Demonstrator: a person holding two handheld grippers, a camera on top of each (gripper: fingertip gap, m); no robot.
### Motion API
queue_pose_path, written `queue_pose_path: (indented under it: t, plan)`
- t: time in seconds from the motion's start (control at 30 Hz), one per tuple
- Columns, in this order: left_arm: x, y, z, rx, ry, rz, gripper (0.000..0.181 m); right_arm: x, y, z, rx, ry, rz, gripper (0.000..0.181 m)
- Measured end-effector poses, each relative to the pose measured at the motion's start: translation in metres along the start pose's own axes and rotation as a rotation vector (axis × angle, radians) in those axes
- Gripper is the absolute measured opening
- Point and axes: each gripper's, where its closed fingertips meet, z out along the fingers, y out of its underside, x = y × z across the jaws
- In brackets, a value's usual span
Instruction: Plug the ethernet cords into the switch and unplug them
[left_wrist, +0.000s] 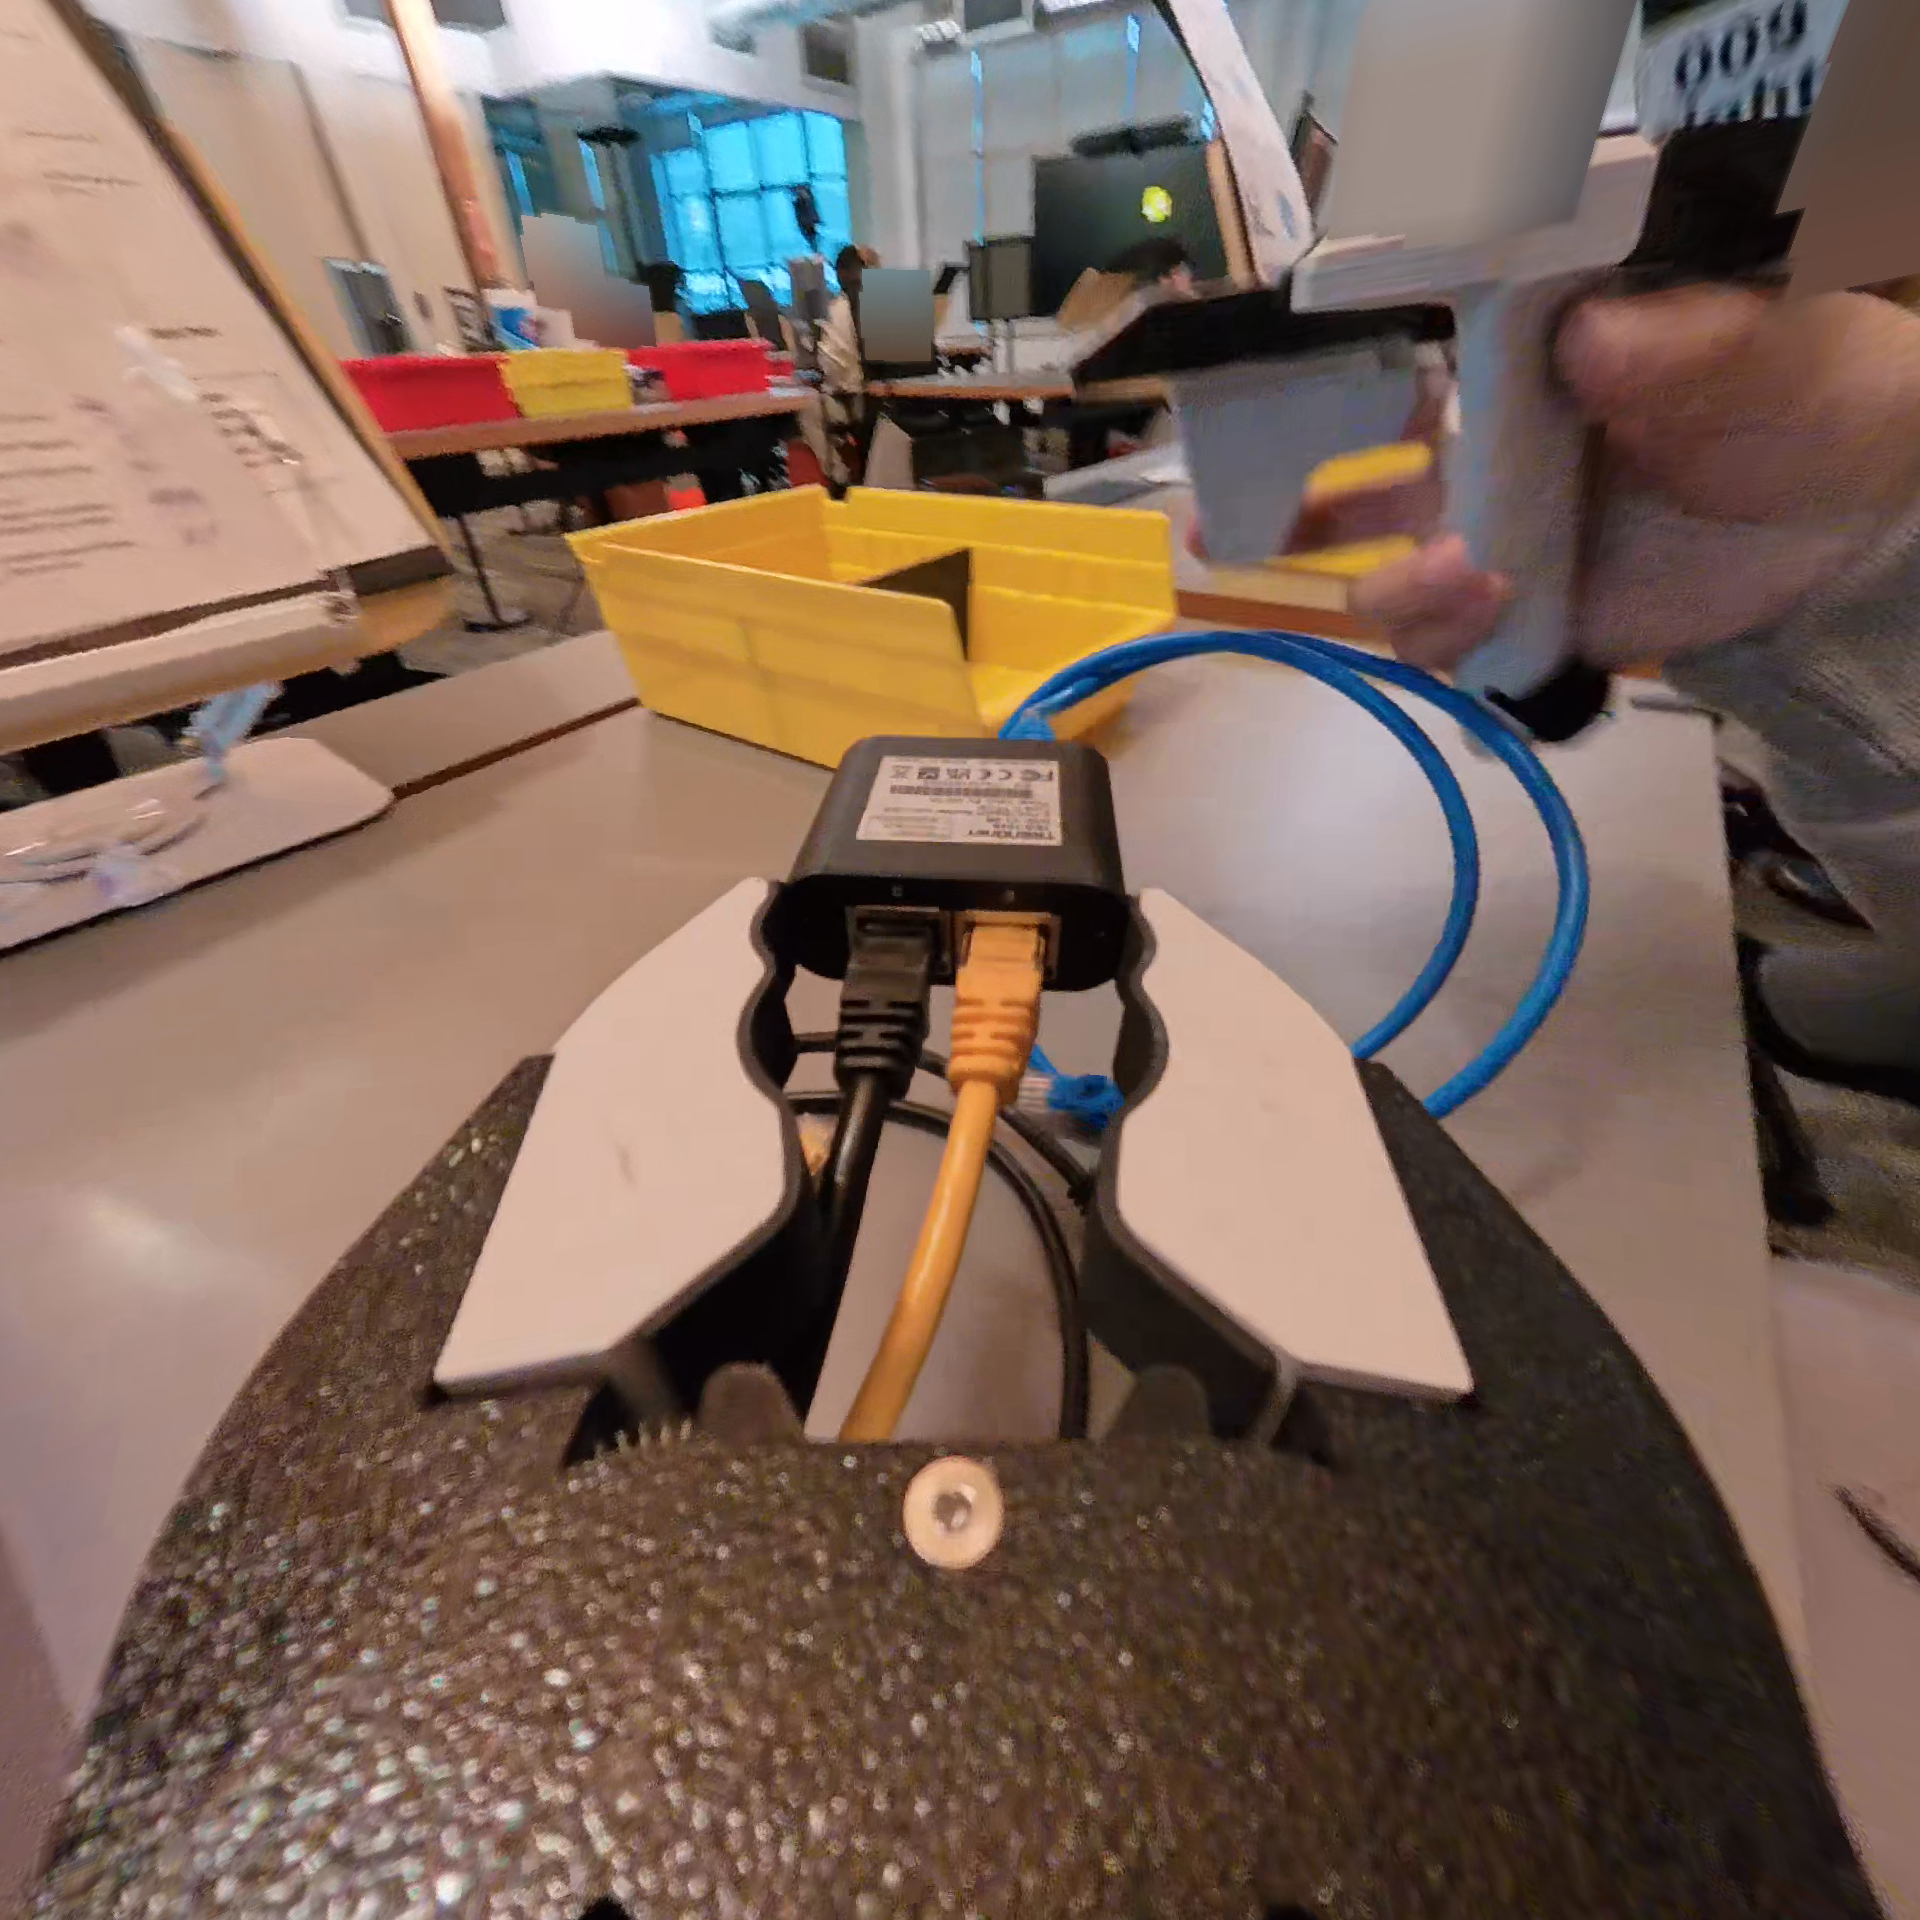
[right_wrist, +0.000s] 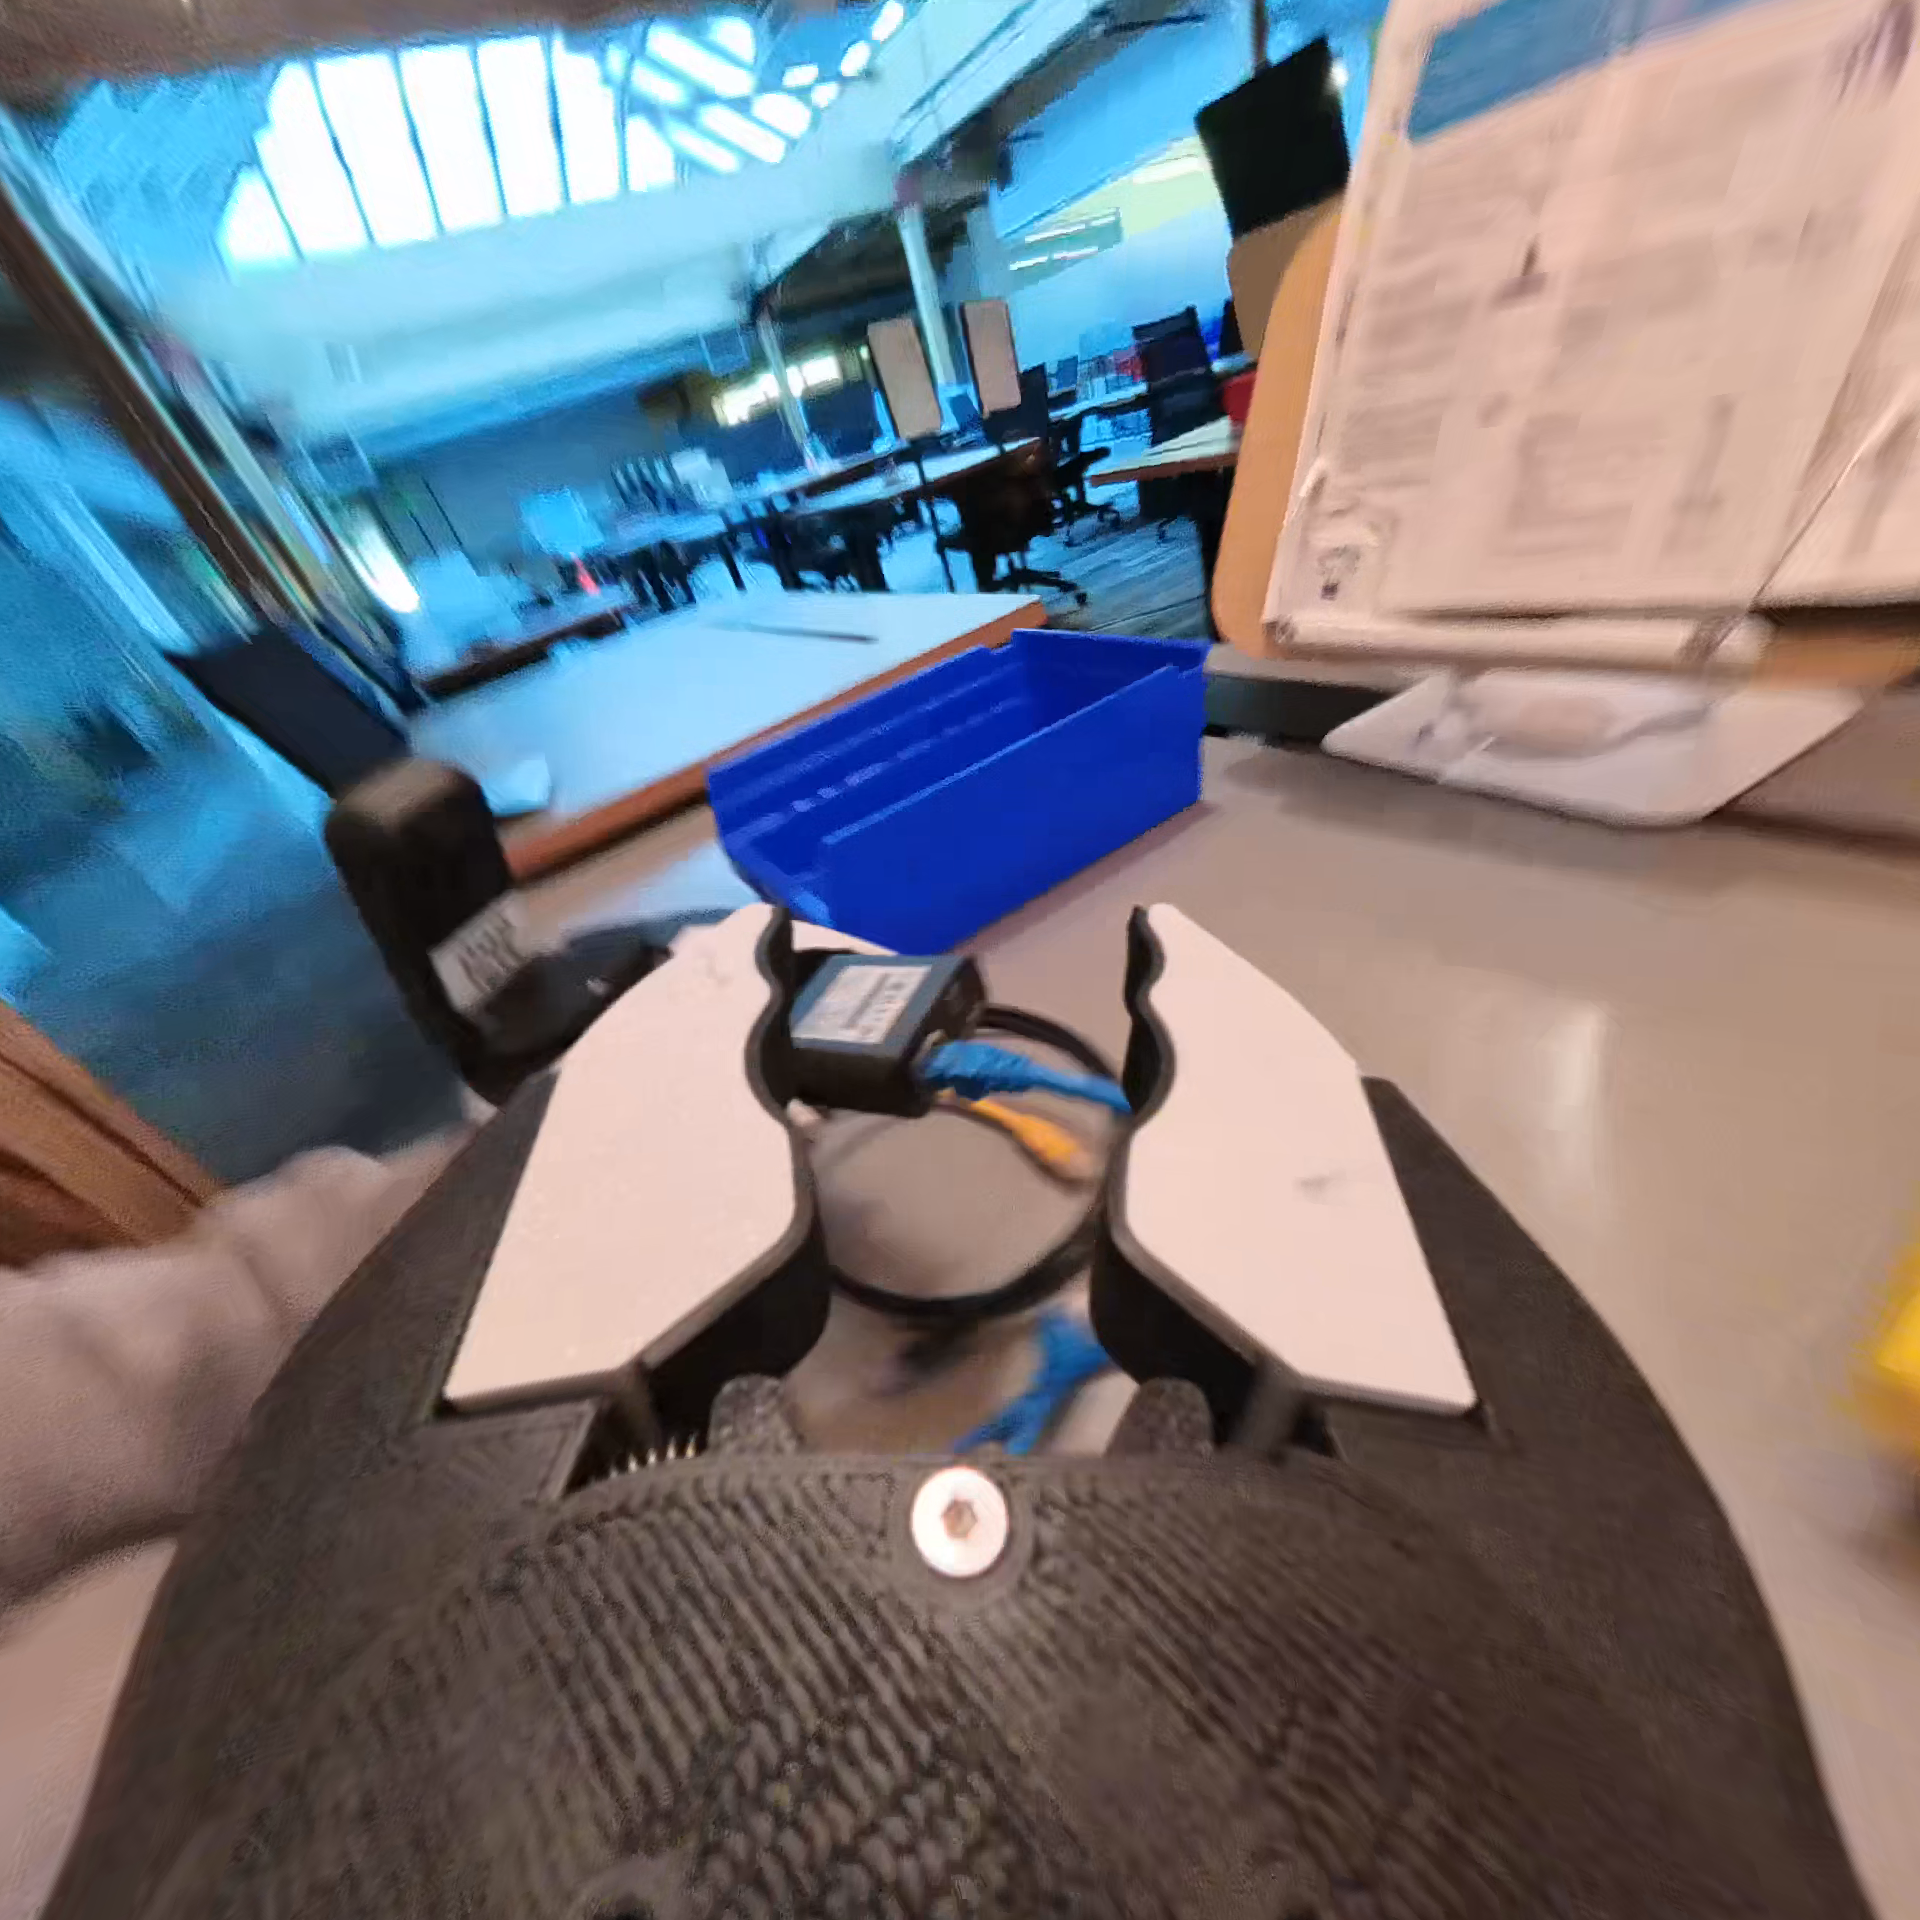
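Note:
The black switch (left_wrist: 951, 862) sits label-up between my left gripper's (left_wrist: 956, 909) fingertips, which close on its two sides. A black cord (left_wrist: 878, 997) and an orange cord (left_wrist: 992, 1003) are plugged into its near ports. A blue cord (left_wrist: 1496, 821) enters its far side and loops right; its loose plug (left_wrist: 1081, 1091) lies on the table. My right gripper (right_wrist: 951, 935) is open and empty above the table, with the switch (right_wrist: 883, 1023) farther off between its fingers. It also shows in the left wrist view (left_wrist: 1299, 488), held in a hand at the upper right.
A yellow bin (left_wrist: 883, 613) stands behind the switch. A blue bin (right_wrist: 966, 790) stands near the table's far edge. A paper stand (left_wrist: 156, 416) on a white base (left_wrist: 187, 821) is at the left. The grey table (left_wrist: 364, 1039) is bare around the switch. Spacing between my two grippers at the tips: around 11 cm.

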Motion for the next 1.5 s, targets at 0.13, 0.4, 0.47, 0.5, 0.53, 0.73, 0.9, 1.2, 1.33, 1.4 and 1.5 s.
queue_pose_path:
  t: [0.13,0.4,0.47,0.5,0.53,0.73,0.9,1.2,1.33,1.4,1.5]
  plan:
    - [-0.007,-0.003,-0.007,0.070,-0.082,0.089,0.059,-0.035,0.042,0.022,-0.068,-0.185,0.402,0.048]
    - [-0.003,-0.005,-0.015,0.107,-0.073,0.161,0.059,-0.009,0.070,0.040,0.108,-0.130,0.747,0.034]
    - [-0.003,-0.005,-0.016,0.115,-0.078,0.142,0.059,-0.008,0.073,0.042,0.116,-0.098,0.758,0.043]
    - [-0.002,-0.003,-0.016,0.111,-0.079,0.144,0.059,-0.010,0.072,0.043,0.133,-0.106,0.760,0.040]
    - [-0.001,-0.002,-0.016,0.107,-0.083,0.146,0.059,-0.011,0.070,0.043,0.155,-0.110,0.766,0.036]
    - [0.007,0.002,-0.015,0.097,-0.090,0.140,0.059,-0.015,0.075,0.040,0.238,-0.120,0.908,0.016]
    - [0.016,0.001,-0.014,0.104,-0.055,0.127,0.059,-0.020,0.075,0.031,0.309,-0.127,0.959,0.016]
    - [0.027,0.005,-0.011,0.064,-0.074,0.217,0.059,-0.020,0.082,0.019,0.325,-0.007,0.938,0.014]
    - [0.030,0.005,-0.012,0.060,-0.111,0.274,0.059,-0.023,0.080,0.016,0.312,-0.023,0.929,0.014]
    - [0.030,0.004,-0.012,0.058,-0.146,0.306,0.059,-0.024,0.079,0.015,0.293,-0.037,0.889,0.014]
    - [0.031,0.005,-0.011,0.054,-0.192,0.335,0.059,-0.023,0.080,0.013,0.278,-0.030,0.865,0.014]
